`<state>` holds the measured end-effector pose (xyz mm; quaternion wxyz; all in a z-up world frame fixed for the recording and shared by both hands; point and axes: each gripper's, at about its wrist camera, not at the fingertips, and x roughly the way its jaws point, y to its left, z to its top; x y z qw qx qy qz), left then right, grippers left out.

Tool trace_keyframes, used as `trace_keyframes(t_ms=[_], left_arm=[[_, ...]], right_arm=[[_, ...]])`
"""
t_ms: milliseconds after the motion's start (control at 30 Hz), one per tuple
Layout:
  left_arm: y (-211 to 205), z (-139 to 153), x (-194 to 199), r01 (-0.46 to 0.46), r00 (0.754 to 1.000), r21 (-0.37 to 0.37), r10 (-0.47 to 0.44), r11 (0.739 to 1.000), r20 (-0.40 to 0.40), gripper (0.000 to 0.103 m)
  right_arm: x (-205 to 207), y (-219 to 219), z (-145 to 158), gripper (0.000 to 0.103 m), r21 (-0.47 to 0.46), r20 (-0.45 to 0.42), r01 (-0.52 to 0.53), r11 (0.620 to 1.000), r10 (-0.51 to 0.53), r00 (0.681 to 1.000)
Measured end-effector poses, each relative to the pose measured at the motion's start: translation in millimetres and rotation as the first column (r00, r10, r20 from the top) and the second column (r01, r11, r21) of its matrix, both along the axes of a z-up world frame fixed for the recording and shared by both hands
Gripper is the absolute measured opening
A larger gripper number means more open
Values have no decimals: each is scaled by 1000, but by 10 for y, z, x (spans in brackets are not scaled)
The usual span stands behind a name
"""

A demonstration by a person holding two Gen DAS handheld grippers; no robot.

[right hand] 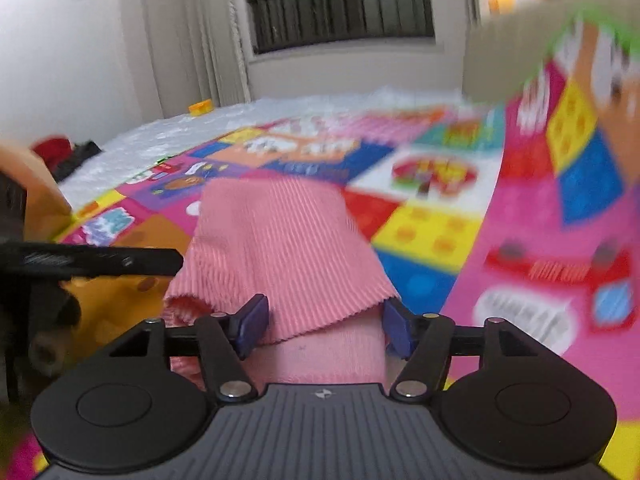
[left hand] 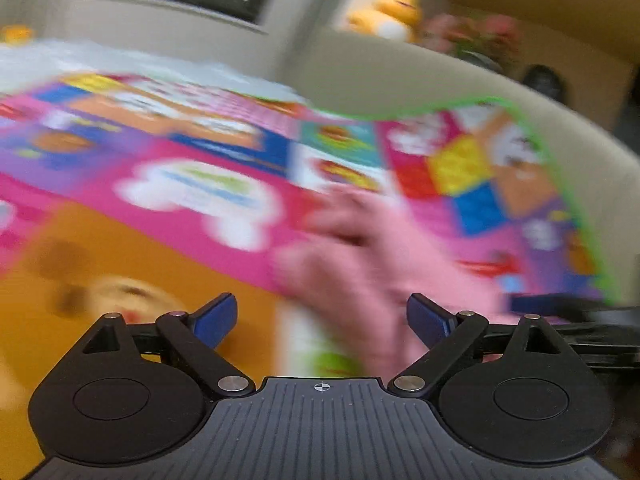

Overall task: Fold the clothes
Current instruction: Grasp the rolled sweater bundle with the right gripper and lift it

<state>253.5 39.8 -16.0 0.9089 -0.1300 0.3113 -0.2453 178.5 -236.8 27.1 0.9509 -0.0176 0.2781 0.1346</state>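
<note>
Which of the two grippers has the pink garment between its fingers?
The right gripper: the pink ribbed knit garment lies between its open blue fingers. The left gripper is open beside the cloth.

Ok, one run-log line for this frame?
task: fold clothes | left gripper: open, empty | right gripper: open astride pink ribbed garment | surface: colourful play mat | left view blurred
</note>
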Motion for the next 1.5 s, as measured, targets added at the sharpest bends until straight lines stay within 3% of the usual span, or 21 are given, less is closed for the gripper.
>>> trace_keyframes(t_ms=[100, 267, 433, 500, 567, 667, 900, 933, 967, 1000, 1067, 1100, 1267, 1333, 1367, 1400, 1467, 1500], left_arm=[[195, -130, 86, -64, 998, -25, 64, 998, -28, 95], [254, -271, 115, -68, 997, -67, 67, 995, -25, 98], [385, -321, 122, -70, 997, -166, 65, 984, -35, 98], [425, -335, 123, -71, 997, -189, 65, 979, -39, 98], [433, -335, 123, -70, 997, -196, 64, 978, -37, 99], [434, -334, 115, -70, 997, -199, 65, 977, -32, 99], [473, -352, 116, -73, 997, -226, 67, 971, -33, 99], [474, -352, 115, -73, 997, -227, 67, 971, -32, 99], [476, -352, 114, -73, 997, -228, 68, 971, -32, 99], [479, -352, 112, -74, 997, -230, 69, 970, -32, 99], [491, -357, 109, -76, 997, -237, 71, 969, -31, 99], [494, -358, 113, -76, 997, -239, 70, 968, -32, 100], [507, -367, 113, -74, 997, -252, 68, 965, -32, 100], [519, -371, 108, -75, 997, -259, 69, 963, -33, 100], [522, -372, 108, -75, 997, -261, 69, 962, -33, 100], [525, -372, 109, -75, 997, -263, 69, 962, -33, 100], [531, -375, 109, -75, 997, -268, 69, 960, -33, 100], [537, -379, 113, -75, 997, -274, 68, 959, -34, 101]], right_arm=[[-191, 249, 88, 80, -120, 104, -62, 991, 75, 992], [-246, 674, -77, 83, -216, 66, -192, 957, 210, 975], [-324, 801, -161, 81, -281, 96, -175, 944, 209, 973], [-434, 860, -165, 54, -346, 140, -171, 922, 231, 963], [-468, 921, -189, 37, -427, 148, -151, 891, 234, 961], [-432, 932, -199, 21, -451, 149, -142, 881, 231, 961], [-403, 1004, -213, 18, -471, 154, -163, 867, 263, 953], [-398, 1014, -215, 20, -474, 154, -166, 865, 268, 951], [-394, 1024, -217, 31, -477, 155, -169, 862, 272, 950], [-390, 1034, -219, 49, -480, 155, -172, 860, 277, 948], [-452, 1100, -260, 75, -499, 183, -165, 851, 290, 939], [-487, 1139, -292, 81, -510, 192, -166, 844, 300, 934], [-453, 1361, -517, 84, -626, 214, -124, 770, 323, 922], [-311, 1318, -506, 78, -600, 209, -109, 792, 287, 935], [-239, 1297, -500, 59, -587, 206, -100, 803, 268, 941], [-180, 1247, -452, 49, -555, 202, -96, 826, 246, 948], [-148, 1052, -219, 41, -458, 227, -73, 886, 195, 954], [-158, 960, -105, 36, -437, 258, -44, 898, 172, 951]])
